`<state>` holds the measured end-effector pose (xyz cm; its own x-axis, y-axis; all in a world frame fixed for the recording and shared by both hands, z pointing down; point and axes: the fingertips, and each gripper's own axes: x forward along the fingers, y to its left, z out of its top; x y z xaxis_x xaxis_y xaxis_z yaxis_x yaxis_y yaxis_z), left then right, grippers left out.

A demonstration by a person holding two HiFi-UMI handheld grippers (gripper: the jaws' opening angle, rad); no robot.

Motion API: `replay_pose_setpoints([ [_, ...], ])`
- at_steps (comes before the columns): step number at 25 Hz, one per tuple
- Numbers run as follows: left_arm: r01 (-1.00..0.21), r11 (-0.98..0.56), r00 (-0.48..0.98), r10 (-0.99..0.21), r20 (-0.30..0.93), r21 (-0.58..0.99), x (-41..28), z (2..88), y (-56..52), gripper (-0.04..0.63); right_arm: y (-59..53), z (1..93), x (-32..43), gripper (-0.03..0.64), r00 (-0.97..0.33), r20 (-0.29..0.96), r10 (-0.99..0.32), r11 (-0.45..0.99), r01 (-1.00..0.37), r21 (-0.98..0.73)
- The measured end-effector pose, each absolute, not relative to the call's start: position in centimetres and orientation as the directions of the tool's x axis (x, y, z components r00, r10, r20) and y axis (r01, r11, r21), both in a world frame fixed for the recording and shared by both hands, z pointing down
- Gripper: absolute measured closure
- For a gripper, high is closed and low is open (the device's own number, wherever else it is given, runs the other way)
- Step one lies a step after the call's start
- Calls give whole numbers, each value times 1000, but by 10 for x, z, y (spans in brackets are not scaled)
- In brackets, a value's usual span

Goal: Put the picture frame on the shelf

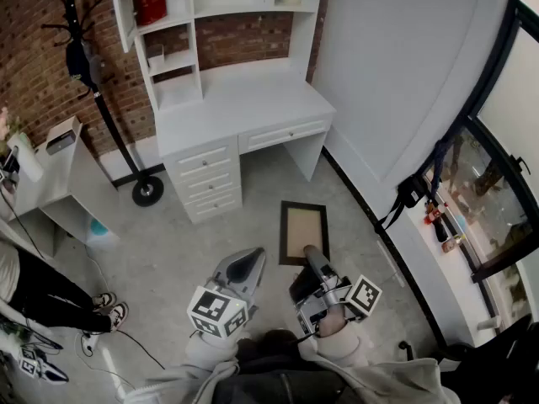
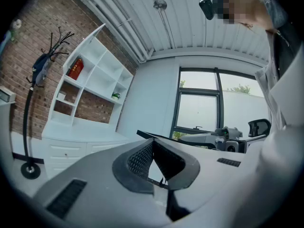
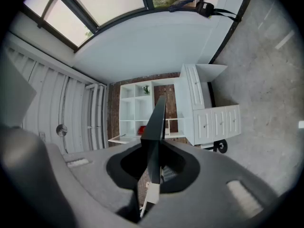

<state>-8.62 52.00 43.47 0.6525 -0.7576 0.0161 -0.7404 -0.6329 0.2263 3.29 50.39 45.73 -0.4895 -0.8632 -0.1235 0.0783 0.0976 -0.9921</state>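
My right gripper (image 3: 153,148) has its jaws clamped on the frame's (image 1: 303,230) near edge, carrying it flat above the floor, well short of the shelf (image 1: 173,61). The left gripper's (image 2: 151,146) jaws are closed on nothing. I judge the frame light, stiff and breakable; gripped at one edge, it may swing.

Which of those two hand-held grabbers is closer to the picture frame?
Right. The right gripper is clamped on the edge of the picture frame; the left gripper is shut on nothing, off to the frame's left side and not touching it.
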Motion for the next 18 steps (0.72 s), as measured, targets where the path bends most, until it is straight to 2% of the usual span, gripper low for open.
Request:
replay_pose_setpoints([
  [11,-735,-632,655,-755,17,246,-107,437,546,591,536,456,13,575,-471,-112,-875,91,66,-994],
  [18,-735,-640,661,-750,27,225,-121,440,550,591,543,442,-6,575,-464,-129,-877,137,17,-990],
])
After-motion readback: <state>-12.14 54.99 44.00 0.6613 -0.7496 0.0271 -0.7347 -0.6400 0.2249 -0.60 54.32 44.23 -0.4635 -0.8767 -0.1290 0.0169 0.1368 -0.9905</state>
